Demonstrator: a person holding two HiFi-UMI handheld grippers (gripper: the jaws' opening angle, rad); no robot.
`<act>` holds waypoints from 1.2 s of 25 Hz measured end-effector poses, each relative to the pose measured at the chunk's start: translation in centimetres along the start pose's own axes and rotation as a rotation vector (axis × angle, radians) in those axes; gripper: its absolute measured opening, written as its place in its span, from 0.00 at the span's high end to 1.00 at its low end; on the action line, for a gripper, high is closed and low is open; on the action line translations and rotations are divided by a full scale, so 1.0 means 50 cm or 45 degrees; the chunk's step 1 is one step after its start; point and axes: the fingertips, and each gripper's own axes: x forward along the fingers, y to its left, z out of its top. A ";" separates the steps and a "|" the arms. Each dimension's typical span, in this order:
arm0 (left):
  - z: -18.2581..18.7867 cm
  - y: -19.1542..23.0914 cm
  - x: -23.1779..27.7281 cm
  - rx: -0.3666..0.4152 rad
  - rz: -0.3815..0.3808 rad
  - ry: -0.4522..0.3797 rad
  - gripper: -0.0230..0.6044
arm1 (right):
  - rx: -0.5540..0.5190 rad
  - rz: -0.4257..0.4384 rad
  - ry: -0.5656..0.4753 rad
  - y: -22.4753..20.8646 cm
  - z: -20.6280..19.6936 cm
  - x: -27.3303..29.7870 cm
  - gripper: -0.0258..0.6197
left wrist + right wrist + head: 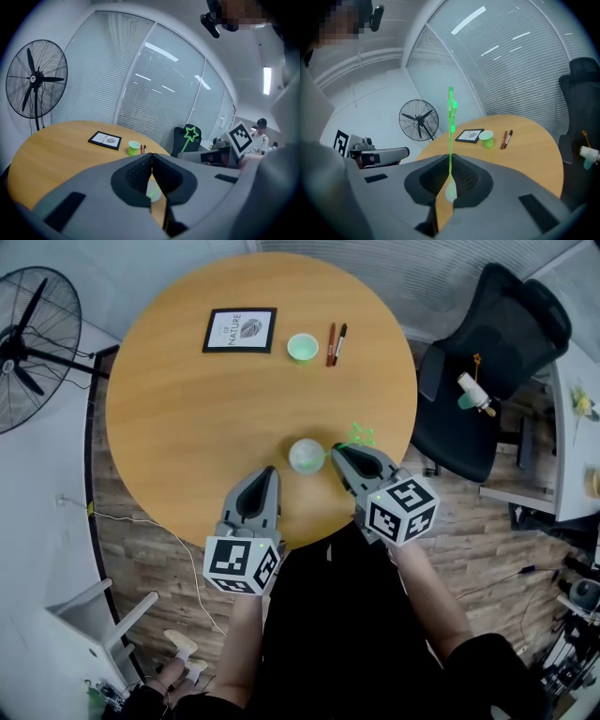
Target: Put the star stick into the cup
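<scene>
Head view: right gripper [337, 454] clamped on star stick [359, 435], star just ahead of its tip; clear cup [306, 456] on bench [187, 399], just left of that tip; left gripper [267, 474] near cup's other side.

Left gripper view: left gripper [151, 159] jaws pressed together, nothing between; clear cup [153, 191] just ahead, below jaws; star stick [191, 132] up to its right.

Right gripper view: right gripper [449, 161] jaws closed on star stick [450, 136], stick upright; clear cup [451, 190] directly below jaws.
</scene>
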 end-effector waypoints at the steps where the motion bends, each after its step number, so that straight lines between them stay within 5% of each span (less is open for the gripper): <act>1: -0.002 0.003 0.000 -0.002 0.004 0.004 0.97 | 0.007 0.002 0.010 -0.003 -0.005 0.006 0.92; 30: -0.038 0.028 0.015 -0.046 0.023 0.058 0.97 | 0.141 0.023 0.145 -0.041 -0.102 0.084 0.92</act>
